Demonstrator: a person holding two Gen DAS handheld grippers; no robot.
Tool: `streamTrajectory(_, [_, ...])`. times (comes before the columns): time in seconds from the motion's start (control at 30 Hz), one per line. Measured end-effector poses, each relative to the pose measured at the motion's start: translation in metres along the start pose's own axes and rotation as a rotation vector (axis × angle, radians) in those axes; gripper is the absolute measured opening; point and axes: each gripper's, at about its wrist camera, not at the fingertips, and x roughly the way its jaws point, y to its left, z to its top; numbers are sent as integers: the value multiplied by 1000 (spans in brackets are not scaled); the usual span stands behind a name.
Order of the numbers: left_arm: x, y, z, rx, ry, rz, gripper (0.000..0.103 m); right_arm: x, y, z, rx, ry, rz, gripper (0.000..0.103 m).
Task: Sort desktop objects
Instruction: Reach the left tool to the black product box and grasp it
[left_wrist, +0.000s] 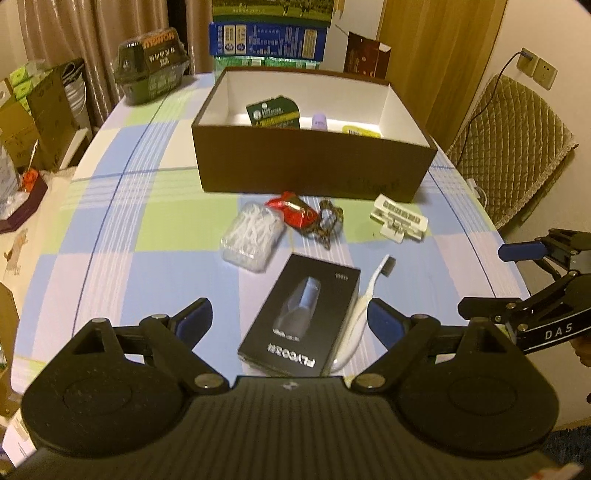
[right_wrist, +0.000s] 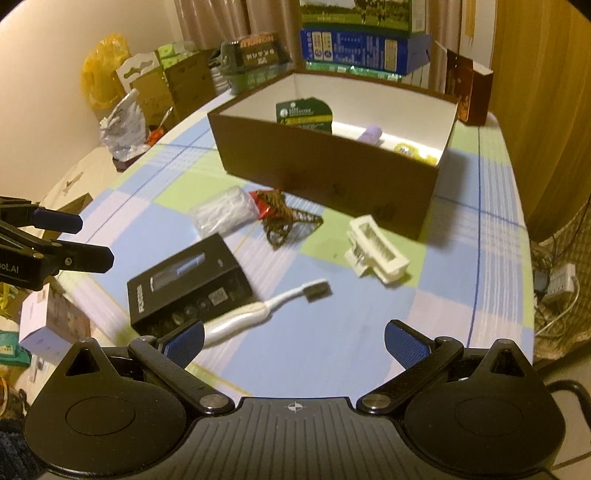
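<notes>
A brown open box (left_wrist: 314, 162) (right_wrist: 332, 173) stands at the table's middle and holds a green packet (left_wrist: 273, 112), a purple tube (left_wrist: 320, 122) and a yellow item (left_wrist: 360, 131). In front of it lie a clear floss-pick box (left_wrist: 251, 232), a red wrapper (left_wrist: 297, 212), a brown hair clip (left_wrist: 327, 221), a white hair clip (left_wrist: 399, 218) (right_wrist: 376, 251), a black razor box (left_wrist: 301, 317) (right_wrist: 188, 284) and a white toothbrush (left_wrist: 364, 310) (right_wrist: 258, 310). My left gripper (left_wrist: 290, 325) is open above the black box. My right gripper (right_wrist: 293, 341) is open and empty beside the toothbrush handle.
Stacked blue and green cartons (left_wrist: 269, 33) and a dark helmet-shaped package (left_wrist: 153, 70) stand behind the box. A brown carton (right_wrist: 469, 92) stands at the far right corner. A padded chair (left_wrist: 513, 151) is right of the table. Cardboard boxes (left_wrist: 40, 110) crowd the left.
</notes>
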Motion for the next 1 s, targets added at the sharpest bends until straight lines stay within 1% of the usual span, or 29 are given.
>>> streamTrajectory(0.3, [11, -3, -16, -27, 47, 0, 89, 16, 6, -15, -2, 64, -8, 101])
streamTrajectory(0.47, [21, -2, -21, -34, 71, -3, 88, 26, 6, -19, 12, 82, -40, 101])
streamTrajectory(0.63, [31, 0, -25, -12, 90, -18, 89, 36, 0, -21, 89, 73, -83, 101])
streamTrajectory(0.7, [36, 1, -26, -1, 95, -24, 89, 39, -2, -21, 133, 68, -84, 101])
streamTrajectory(0.8, [44, 2, -26, 26, 97, -28, 89, 46, -4, -23, 182, 87, -66, 101])
streamTrajectory(1.0, [66, 7, -21, 72, 119, -56, 88, 59, -10, -26, 229, 127, -94, 101])
